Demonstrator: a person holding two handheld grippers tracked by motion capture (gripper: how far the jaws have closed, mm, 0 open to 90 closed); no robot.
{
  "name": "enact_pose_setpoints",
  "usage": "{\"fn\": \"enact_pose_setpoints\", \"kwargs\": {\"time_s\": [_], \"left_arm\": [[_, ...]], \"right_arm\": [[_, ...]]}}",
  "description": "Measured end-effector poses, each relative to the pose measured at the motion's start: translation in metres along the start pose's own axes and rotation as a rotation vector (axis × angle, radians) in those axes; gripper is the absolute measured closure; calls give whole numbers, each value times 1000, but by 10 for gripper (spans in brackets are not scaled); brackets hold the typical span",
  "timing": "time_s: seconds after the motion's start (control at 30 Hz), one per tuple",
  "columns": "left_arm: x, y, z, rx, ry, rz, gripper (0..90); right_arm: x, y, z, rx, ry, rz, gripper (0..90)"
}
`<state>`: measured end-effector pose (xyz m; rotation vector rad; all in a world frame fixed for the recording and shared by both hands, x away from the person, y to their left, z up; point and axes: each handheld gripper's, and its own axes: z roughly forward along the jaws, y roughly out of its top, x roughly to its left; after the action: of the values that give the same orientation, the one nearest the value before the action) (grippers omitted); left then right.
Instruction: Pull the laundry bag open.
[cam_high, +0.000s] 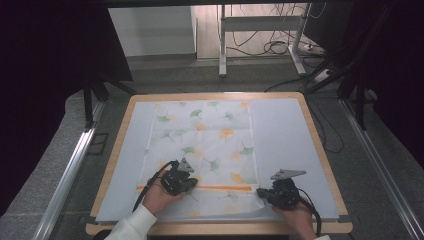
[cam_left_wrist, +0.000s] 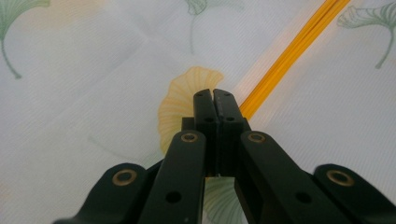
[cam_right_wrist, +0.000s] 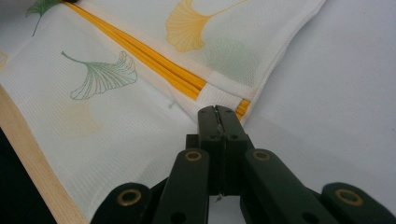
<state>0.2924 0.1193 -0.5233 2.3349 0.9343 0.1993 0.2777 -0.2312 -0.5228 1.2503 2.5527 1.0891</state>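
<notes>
Ginkgo-print cloth (cam_high: 202, 142) lies flat on bench (cam_high: 320, 150), near edge folded at orange stripe (cam_high: 220, 188); left tongs (cam_high: 191, 184) together on stripe; right tongs (cam_high: 261, 192) together at stripe's right end; thin, limp, light fabric; judge corners the best hold.

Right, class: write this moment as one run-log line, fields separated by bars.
left gripper: jaws shut, at cloth's orange stripe | right gripper: jaws shut, at cloth's right edge | leaf-print cloth: flat on white mat
</notes>
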Motion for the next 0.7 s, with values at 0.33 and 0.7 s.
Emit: {"fn": "enact_pose_setpoints", "kwargs": {"time_s": [0.33, 0.7], "left_arm": [[7, -10, -7, -1, 18, -18, 900], [11, -16, -13, 9, 39, -24, 900]], "right_arm": [[0, 0, 0, 0, 0, -1, 895], [0, 0, 0, 0, 0, -5, 895]]}}
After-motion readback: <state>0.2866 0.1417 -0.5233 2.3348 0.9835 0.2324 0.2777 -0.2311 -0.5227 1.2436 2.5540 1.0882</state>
